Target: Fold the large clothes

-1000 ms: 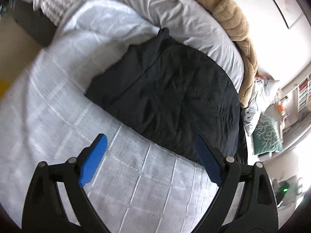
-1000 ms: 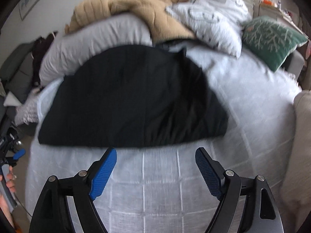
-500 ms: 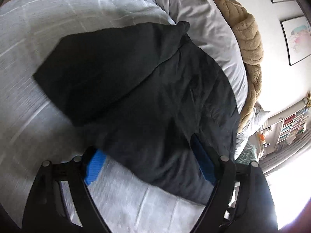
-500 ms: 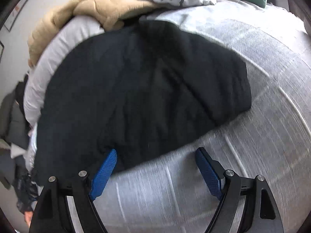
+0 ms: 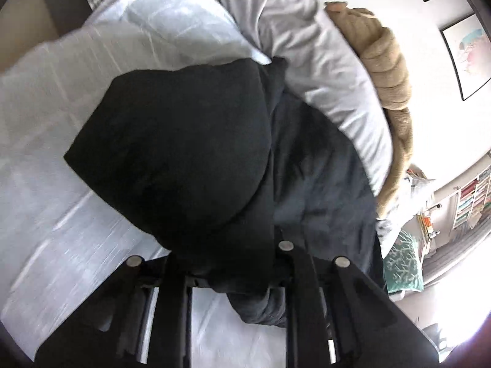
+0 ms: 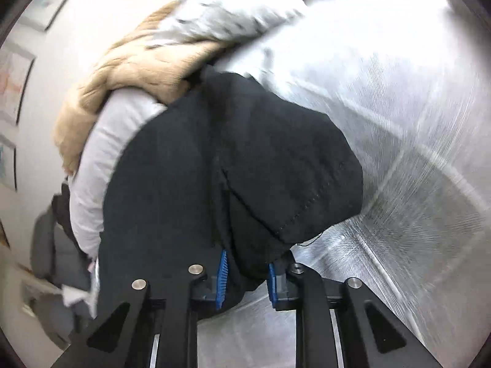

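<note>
Black garment (image 5: 190, 153): spread on the white bedspread (image 5: 61, 116), far edge against the grey duvet roll (image 5: 322, 61); near edge gathered and lifted toward both cameras; sleeve with stitched hem (image 6: 294, 184) draped over the right side of the bunch in the right wrist view.

Left gripper (image 5: 233, 276): fingers drawn close together, pads hidden under dark cloth; clamped on a bunched fold of the black garment at its near edge, cloth spilling below the fingers.

Right gripper (image 6: 245, 276): blue pads (image 6: 222, 279) narrowed to a small gap, a wad of the black garment pinched between them.

White bedspread: under and beside the black garment, grid-stitched, blurred in both views.

Grey duvet roll: just beyond the black garment, touching its far edge.

Tan blanket (image 5: 386, 61): heaped behind the grey duvet roll, away from the black garment.

Patterned pillow (image 6: 233, 9): beyond the tan blanket in the right wrist view.

Teal cushion (image 5: 402, 263): past the right side of the black garment, near the bed's edge.

Framed pictures (image 5: 466, 52): on the wall behind the tan blanket.
</note>
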A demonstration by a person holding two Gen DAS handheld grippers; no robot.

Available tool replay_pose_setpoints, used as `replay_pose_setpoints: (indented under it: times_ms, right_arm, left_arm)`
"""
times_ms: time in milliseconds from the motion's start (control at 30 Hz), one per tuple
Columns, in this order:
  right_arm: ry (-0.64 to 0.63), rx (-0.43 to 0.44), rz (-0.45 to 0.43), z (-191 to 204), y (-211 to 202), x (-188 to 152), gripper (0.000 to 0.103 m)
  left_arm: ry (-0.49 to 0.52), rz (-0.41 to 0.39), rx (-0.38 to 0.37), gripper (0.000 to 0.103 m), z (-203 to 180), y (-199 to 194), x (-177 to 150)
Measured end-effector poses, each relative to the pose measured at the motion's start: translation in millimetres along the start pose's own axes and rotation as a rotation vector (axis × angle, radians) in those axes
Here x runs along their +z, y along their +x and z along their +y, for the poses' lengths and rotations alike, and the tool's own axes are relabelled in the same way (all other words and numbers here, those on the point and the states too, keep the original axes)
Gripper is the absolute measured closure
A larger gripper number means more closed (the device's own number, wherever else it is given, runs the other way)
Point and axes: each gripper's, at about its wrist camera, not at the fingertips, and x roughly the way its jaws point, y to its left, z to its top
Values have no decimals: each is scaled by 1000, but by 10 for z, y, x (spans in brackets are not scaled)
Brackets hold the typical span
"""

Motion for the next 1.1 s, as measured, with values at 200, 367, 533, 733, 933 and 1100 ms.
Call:
replay_pose_setpoints:
  times_ms: [200,367,533,733,933,1100]
  right_arm:
    - [-58,-12,58,200,-694,-206,83]
    - [-69,-61,203,-7,-948,-572,80]
    - [-38,-144,321,-444,-831,-737,58]
    - [-95,-258,189,-537,-1280,-581,31]
    - [-204,-305,-35,-86,-1443,-453,31]
    - [-485,-294,-183,716,-1138,-625,31]
  left_arm:
    - [7,111,110,84,229,-712,-261]
    - [35,191,151,80,512,-1012,-594]
    - [25,343,268,45,855,-924,-727]
    - [96,138,403,32,781,-1421,-599]
    - [360,-190,498,32,37,-1626,-575]
    - [555,-91,352,27,-565,-942,-639]
